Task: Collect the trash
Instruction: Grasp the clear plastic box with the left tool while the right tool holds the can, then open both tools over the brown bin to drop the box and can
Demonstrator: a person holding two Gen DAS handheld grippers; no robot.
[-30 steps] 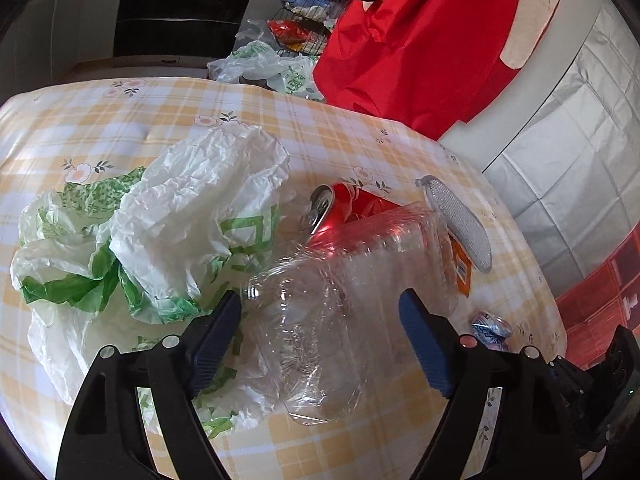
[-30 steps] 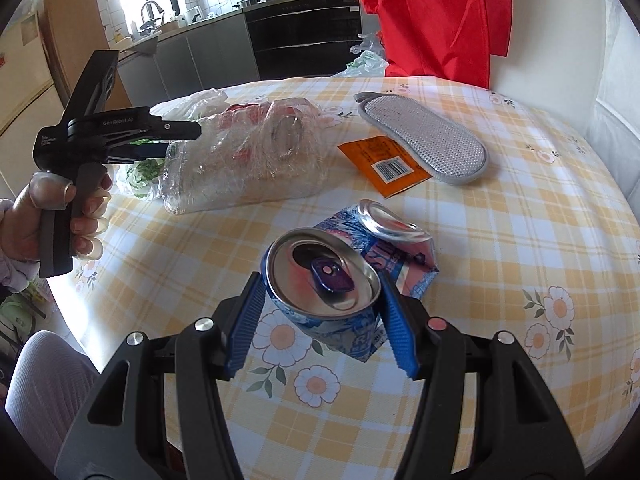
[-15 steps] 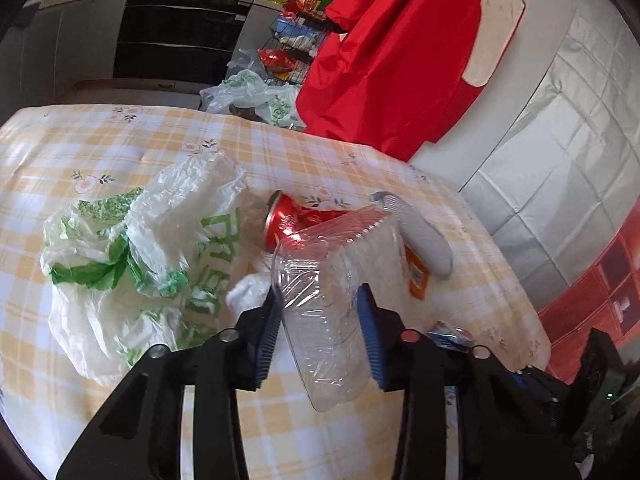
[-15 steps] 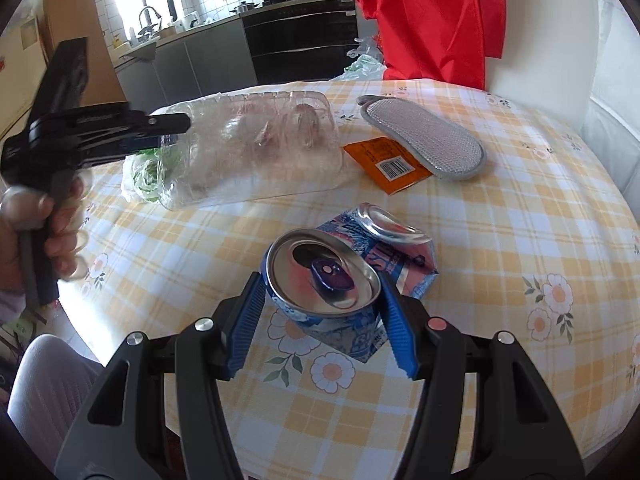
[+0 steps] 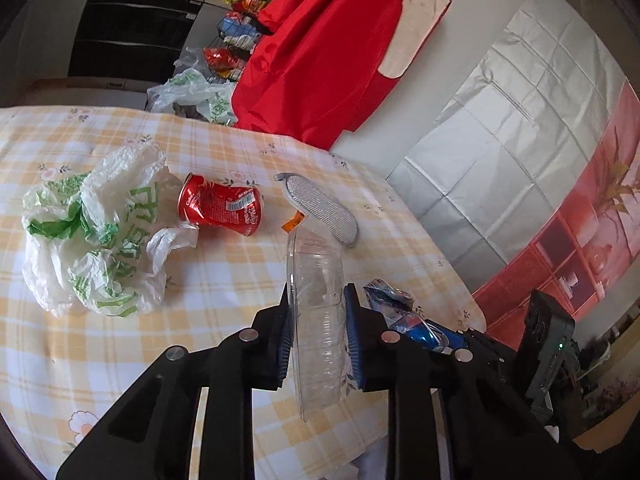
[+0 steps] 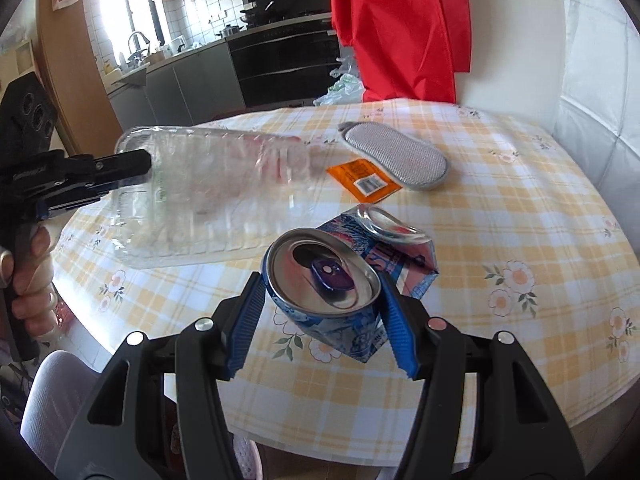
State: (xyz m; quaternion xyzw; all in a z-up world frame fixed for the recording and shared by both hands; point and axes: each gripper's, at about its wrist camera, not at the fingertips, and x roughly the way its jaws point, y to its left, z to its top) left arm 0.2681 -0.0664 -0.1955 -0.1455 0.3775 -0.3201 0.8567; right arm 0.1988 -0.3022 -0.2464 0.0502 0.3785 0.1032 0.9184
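left gripper (image 5: pixel 317 334) is pinching a squashed clear plastic bottle (image 5: pixel 318 312) btwn its blue pads, pressed flat from both sides; bottle is lifted off the table, sticking out fwd along the fingers. in the right wrist view the same bottle (image 6: pixel 208 196) hangs in the air at 10 o'clock, held at its near end by the left gripper (image 6: pixel 120 176), far end pointing toward the grey scrubber pad (image 6: pixel 396 156).

right gripper (image 6: pixel 322 300) is clamped on a crushed blue can (image 6: pixel 332 292), pads on both sides of its body, silver top facing the cam. a 2nd crushed blue can (image 6: pixel 392 240) lies just behind it at 1 o'clock, touching or nearly so, can't tell which.

on the checked tablecloth (image 5: pixel 224 276), left wrist view: crushed red can (image 5: pixel 220 210) on its side at 11 o'clock, touching the crumpled white-and-green plastic bag (image 5: pixel 96 232) to its left at 9-10 o'clock. scrubber pad (image 5: pixel 324 210) at 12 o'clock, an orange wrapper (image 5: pixel 293 222) peeking out at its edge. right wrist view shows that orange wrapper (image 6: pixel 362 182) w/ a barcode, partly tucked under the pad.
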